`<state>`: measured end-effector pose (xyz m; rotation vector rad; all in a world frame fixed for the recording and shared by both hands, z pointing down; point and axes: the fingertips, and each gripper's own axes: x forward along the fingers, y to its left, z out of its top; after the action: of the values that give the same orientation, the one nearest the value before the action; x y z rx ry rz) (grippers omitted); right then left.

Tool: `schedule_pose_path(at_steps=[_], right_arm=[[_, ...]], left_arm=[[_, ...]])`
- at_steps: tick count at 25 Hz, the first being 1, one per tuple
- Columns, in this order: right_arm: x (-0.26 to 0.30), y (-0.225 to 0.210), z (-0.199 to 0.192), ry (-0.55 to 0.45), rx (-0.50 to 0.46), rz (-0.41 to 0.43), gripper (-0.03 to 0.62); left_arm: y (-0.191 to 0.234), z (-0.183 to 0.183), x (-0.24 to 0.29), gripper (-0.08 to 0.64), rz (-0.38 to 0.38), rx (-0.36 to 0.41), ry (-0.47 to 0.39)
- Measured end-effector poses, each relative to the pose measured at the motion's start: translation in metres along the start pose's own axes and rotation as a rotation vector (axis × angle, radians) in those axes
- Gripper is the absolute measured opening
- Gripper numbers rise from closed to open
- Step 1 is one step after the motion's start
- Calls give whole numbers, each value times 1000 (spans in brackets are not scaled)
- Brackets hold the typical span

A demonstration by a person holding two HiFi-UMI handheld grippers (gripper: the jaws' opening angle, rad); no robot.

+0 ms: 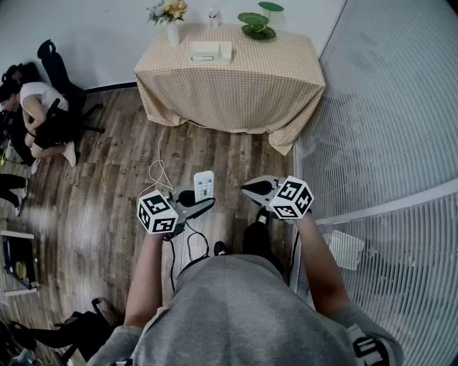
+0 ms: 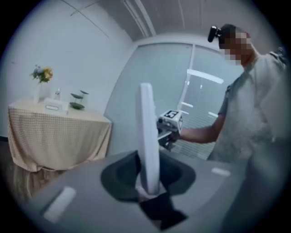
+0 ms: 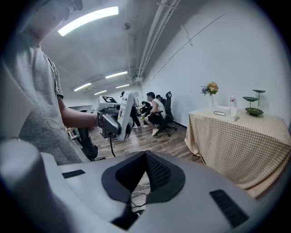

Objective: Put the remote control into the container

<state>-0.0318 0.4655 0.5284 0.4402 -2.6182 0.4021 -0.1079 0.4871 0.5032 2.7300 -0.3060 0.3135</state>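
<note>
Close before the person's body, above the wooden floor [image 1: 107,200], the left gripper [image 1: 202,206] has its fingers closed on the lower end of the remote [image 1: 204,184]. The white remote stands upright out of them. It shows edge-on in the left gripper view, and its button face is turned toward the right gripper [image 1: 248,190]. That gripper hangs just beside the remote without touching it, and its fingers are pressed together with nothing between them. Both grippers point forward and a little down.

Past them, thin cables [image 1: 161,171] lie looped on the floor.

Farther off, well apart from both grippers, a worktop [image 1: 229,86] draped in a checked cloth stands against the white wall. The container [image 1: 210,52], a shallow white tray, sits on it toward the back, near the middle. A vase of flowers [image 1: 170,18] stands to the container's left and a small bottle [image 1: 212,14] stands behind it. Green dishes [image 1: 256,27] are to its right.

Off to the left, a seated person [image 1: 39,107] is beside a black office chair [image 1: 57,71]. A ribbed translucent partition [image 1: 386,129] runs along the right side.
</note>
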Motion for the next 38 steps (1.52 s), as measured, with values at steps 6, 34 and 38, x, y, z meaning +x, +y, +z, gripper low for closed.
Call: schedule_pose_path(at_steps=[6,34,38], right_arm=[[-3,-7,-4,9,8,6,17],[10,-24,7,17,89,125,18],[14,-40,12,20,78,145,18]], left_arm=[[5,0,5,89,4,-12,-2],[12,14,32,89,-84,-51,21],[27,20,37,91,-66,-64,19]])
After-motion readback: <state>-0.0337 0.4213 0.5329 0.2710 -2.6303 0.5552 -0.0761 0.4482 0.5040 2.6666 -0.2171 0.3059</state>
